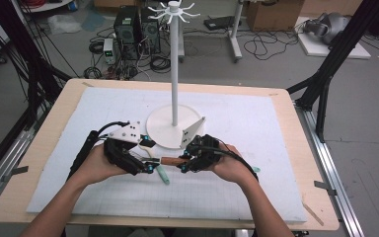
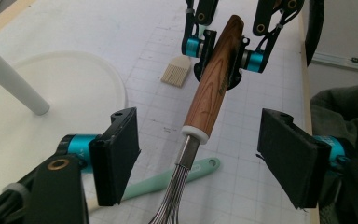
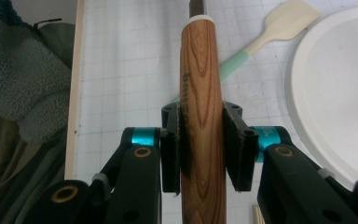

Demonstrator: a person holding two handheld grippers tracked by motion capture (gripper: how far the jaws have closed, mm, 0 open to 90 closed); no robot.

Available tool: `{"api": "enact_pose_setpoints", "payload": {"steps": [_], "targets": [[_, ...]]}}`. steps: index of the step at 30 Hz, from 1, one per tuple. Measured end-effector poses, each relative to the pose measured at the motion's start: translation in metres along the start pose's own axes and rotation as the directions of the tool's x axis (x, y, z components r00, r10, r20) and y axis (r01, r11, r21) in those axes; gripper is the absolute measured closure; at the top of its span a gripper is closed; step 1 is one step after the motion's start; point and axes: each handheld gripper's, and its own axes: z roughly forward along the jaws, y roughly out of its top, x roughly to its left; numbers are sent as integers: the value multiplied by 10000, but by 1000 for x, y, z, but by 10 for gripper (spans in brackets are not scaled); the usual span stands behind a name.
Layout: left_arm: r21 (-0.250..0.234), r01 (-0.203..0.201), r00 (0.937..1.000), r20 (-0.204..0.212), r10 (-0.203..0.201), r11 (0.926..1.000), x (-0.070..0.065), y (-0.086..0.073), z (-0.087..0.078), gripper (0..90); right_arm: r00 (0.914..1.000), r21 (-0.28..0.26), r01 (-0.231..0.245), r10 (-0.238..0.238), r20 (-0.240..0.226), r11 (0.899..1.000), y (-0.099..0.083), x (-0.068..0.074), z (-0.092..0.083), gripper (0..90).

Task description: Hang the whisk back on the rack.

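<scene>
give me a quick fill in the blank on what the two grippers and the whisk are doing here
1. The right gripper has its jaws clamped on the whisk's ____ handle.
2. The left gripper has its jaws standing ____ on either side of the whisk, not touching it.
3. On the mat under the whisk lies a spatula with a mint ____ handle.
4. The white stand has a round base and a tall ____ rising from it.

Missing words: wooden; open; green; pole
</scene>
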Motion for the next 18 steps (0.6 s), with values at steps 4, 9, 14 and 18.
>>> {"api": "enact_pose_setpoints", "payload": {"steps": [4, 9, 14, 18], "targets": [[176, -38, 9999, 161, 35, 9998, 0, 0, 4, 349, 10000, 8, 63, -63, 25, 10000, 2, 2, -1, 706], [393, 27, 9997, 260, -37, 9992, 0, 0, 8, 390, 9999, 6, 149, -149, 52, 9999, 4, 2, 0, 706], [668, 46, 9997, 220, -61, 9978, 0, -1, 12, 424, 9999, 93, 171, -171, 13, 9998, 7, 2, 4, 705], [815, 21, 9997, 248, -41, 9967, 1, -1, 13, 463, 9996, 130, 276, -277, 14, 9995, 10, 2, 6, 706]]}}
